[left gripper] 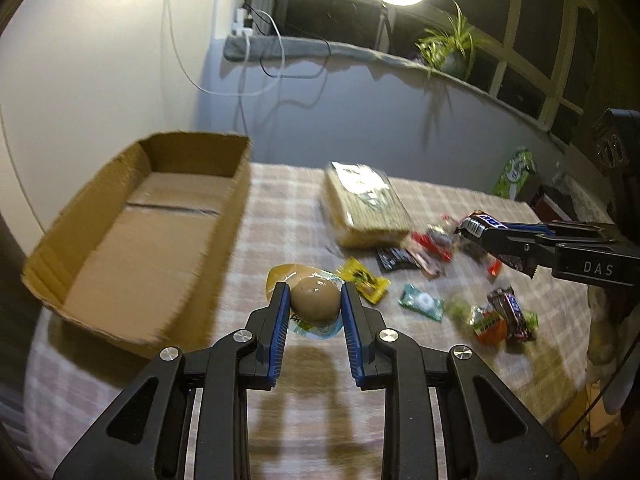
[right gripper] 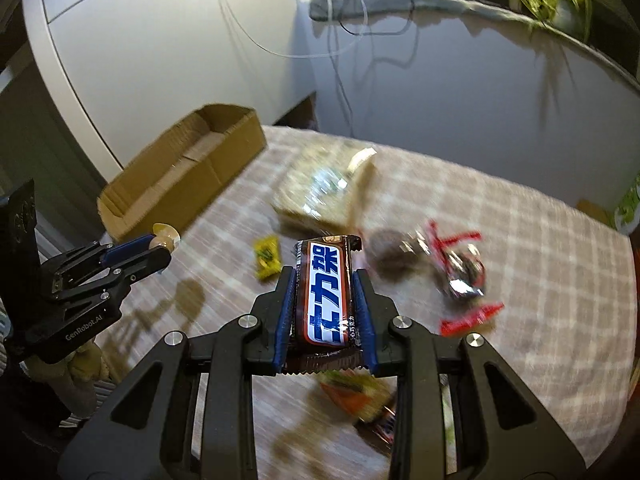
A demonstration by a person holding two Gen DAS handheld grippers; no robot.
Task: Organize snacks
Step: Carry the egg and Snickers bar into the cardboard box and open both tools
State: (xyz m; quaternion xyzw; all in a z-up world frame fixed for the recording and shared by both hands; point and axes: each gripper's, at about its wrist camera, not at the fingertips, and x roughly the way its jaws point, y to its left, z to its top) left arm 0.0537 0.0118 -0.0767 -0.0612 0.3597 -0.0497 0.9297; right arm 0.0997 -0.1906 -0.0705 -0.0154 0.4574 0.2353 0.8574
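Observation:
My left gripper [left gripper: 314, 286] is shut on a brown egg in a clear wrapper [left gripper: 315, 300], held above the checked tablecloth [left gripper: 304, 412]. The right wrist view shows this gripper [right gripper: 162, 250] at the left with the egg [right gripper: 164, 236] at its tips. A brown chocolate bar with blue letters [right gripper: 326, 292] lies lengthwise between the pads of my right gripper [right gripper: 324, 274], which is shut on it. The left wrist view has that gripper [left gripper: 478, 236] at the right with the bar [left gripper: 482, 220] in it. An open cardboard box [left gripper: 240, 184] stands at the left with nothing inside.
Loose snacks lie on the cloth: a large pale pack [left gripper: 366, 208], a yellow packet [left gripper: 366, 282], a teal candy [left gripper: 422, 302], a black packet [left gripper: 396, 258], red wrappers [left gripper: 434, 240] and another bar [left gripper: 510, 312]. The wall and a sill with a plant [left gripper: 452, 52] are behind.

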